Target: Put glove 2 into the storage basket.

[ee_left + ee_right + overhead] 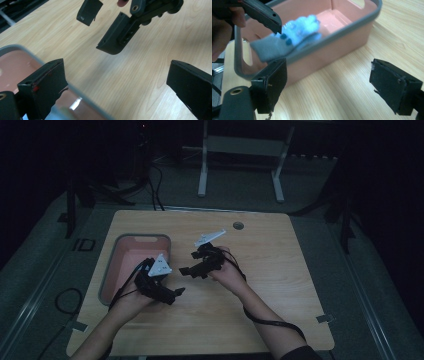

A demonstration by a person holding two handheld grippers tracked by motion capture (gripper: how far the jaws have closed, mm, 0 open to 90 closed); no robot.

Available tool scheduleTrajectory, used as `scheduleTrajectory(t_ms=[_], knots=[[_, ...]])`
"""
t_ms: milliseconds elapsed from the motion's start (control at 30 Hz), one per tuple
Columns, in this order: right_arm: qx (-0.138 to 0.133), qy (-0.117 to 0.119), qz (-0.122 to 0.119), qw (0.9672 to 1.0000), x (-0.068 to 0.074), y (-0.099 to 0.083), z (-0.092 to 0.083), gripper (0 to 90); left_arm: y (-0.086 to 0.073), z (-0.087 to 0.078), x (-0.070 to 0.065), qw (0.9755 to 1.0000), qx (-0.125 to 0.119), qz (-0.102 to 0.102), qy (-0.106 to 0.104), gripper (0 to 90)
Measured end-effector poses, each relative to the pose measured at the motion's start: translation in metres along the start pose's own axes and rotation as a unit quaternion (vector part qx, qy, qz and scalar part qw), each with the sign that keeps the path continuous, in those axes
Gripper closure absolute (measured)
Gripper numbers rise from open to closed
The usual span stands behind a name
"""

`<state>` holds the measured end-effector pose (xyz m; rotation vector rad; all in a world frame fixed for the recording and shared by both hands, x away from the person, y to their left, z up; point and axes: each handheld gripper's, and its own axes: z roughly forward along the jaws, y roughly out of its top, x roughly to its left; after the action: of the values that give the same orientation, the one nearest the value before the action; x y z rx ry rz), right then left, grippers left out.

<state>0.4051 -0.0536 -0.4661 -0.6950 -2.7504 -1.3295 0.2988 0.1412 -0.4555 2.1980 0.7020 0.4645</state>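
A pink bin with a grey rim (111, 265) stands on the left half of the wooden table (260, 285). In the right gripper view a blue and grey cloth (289, 37) hangs over the bin's rim (332, 41), partly inside the bin. My left gripper (170, 287) is at the bin's near right corner, open and holding nothing (117, 75); one of its fingers (262, 13) is just above the cloth. My right gripper (189, 262) is just right of the bin, facing it, and it is open and holding nothing (329, 75). Its fingers (117, 35) show in the left gripper view.
A round cable hole (238, 225) is near the table's far edge. White frame legs (202, 170) and cables (155, 190) are on the dark floor behind the table. Bare wood lies to the right of and in front of the hands.
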Motion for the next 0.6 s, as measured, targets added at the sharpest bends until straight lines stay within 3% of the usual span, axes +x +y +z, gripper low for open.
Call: scheduleTrajectory(t_ms=[600], knots=[[0.004, -0.017, 0.013, 0.9998, -0.019, -0.049, -0.031, 14.7, 0.02, 0.036, -0.034, 0.9986, -0.01, 0.018, -0.048, 2.9]])
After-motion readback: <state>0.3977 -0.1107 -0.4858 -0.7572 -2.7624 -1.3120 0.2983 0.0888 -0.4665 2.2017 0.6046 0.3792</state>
